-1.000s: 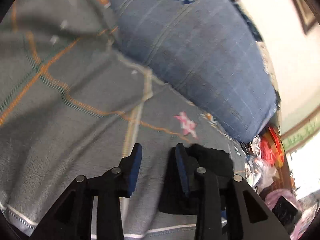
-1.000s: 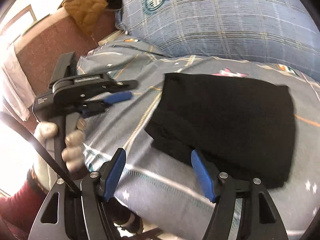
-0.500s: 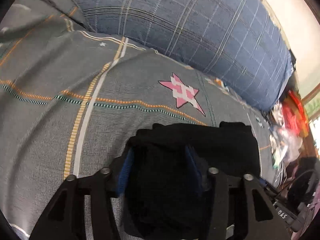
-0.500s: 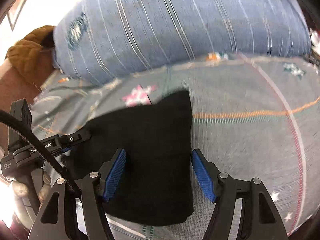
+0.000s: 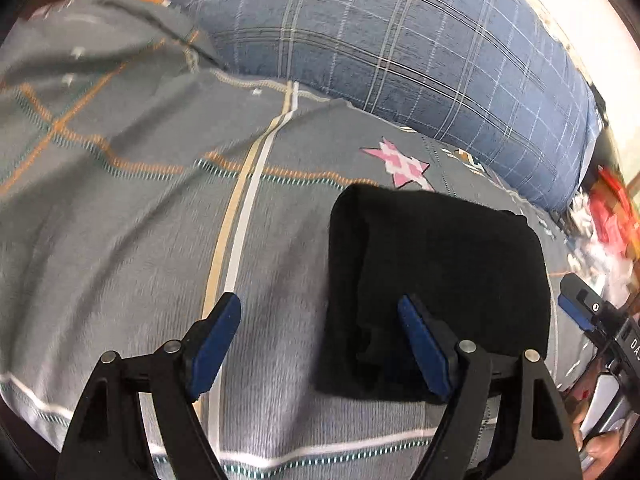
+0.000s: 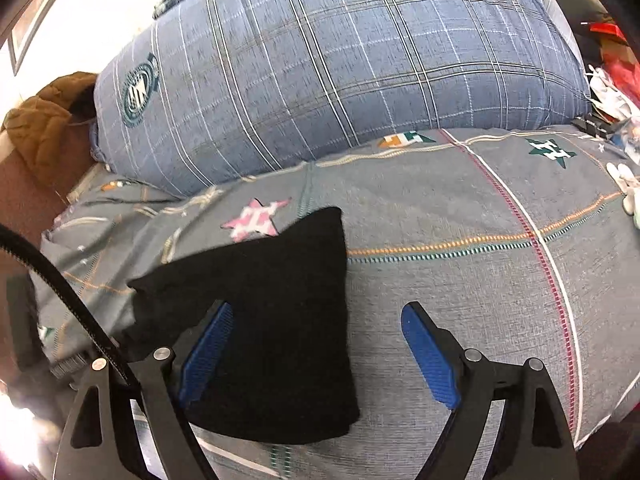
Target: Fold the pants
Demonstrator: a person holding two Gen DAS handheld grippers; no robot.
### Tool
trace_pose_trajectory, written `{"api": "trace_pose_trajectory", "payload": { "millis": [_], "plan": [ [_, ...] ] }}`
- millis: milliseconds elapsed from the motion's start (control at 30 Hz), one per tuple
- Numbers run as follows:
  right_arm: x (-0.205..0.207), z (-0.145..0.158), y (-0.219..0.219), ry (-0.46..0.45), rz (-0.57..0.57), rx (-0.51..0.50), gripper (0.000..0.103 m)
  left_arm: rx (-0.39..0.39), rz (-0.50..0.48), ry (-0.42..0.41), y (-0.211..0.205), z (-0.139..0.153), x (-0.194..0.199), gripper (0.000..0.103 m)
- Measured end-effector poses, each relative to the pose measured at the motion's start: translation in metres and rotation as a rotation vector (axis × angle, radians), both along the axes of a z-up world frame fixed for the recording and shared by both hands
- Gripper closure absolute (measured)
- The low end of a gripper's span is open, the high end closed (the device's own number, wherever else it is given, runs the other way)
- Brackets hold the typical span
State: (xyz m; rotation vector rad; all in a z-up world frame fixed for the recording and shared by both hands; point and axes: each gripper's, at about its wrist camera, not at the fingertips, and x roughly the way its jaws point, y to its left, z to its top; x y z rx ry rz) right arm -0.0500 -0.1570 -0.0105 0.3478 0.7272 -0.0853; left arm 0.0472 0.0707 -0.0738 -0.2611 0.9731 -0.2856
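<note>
The folded black pants [image 5: 436, 280] lie on the grey bedspread [image 5: 140, 220] before the plaid pillow [image 5: 400, 52]. Your left gripper [image 5: 320, 336] and right gripper [image 6: 316, 348] are opening wide, holding nothing; a trailing blue pad may snag and unfold the bundle.

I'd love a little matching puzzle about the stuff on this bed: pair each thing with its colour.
Things:
1. folded fabric pants
2. big checked pillow
3. star patch nearest the pants
4. quilted jacket at the bed's far corner

Colours:
A. pink
B. mustard brown
C. black
D. blue

Pairs: 1-C, 2-D, 3-A, 4-B
</note>
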Motion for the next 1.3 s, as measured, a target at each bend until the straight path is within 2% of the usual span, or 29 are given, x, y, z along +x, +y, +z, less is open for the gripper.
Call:
{"api": "trace_pose_trajectory", "payload": {
  "millis": [100,167,233,400,600,833,1300],
  "plan": [
    [0.001,0.000,0.008,0.010,0.006,0.011,0.013,-0.019,0.021,0.013,0.010,0.004,-0.009,0.022],
    [-0.002,0.000,0.014,0.010,0.008,0.012,0.013,-0.006,0.023,-0.014,0.013,0.013,-0.018,0.022],
    [-0.009,-0.001,0.018,0.006,0.003,0.022,0.013,0.034,0.025,-0.056,0.011,0.024,-0.029,0.022],
    [-0.028,-0.008,0.029,0.016,0.008,0.012,0.013,0.210,0.058,-0.196,0.000,0.055,-0.066,0.022],
    [-0.057,-0.003,0.041,-0.007,0.019,-0.066,0.013,0.286,0.047,-0.265,-0.013,0.079,-0.093,0.022],
    [-0.081,0.003,0.033,-0.029,-0.010,-0.073,0.012,0.310,0.010,-0.314,-0.029,0.093,-0.109,0.022],
    [-0.096,0.006,0.021,-0.045,-0.043,-0.088,0.012,0.288,0.001,-0.264,-0.038,0.085,-0.115,0.022]
  ]
}}
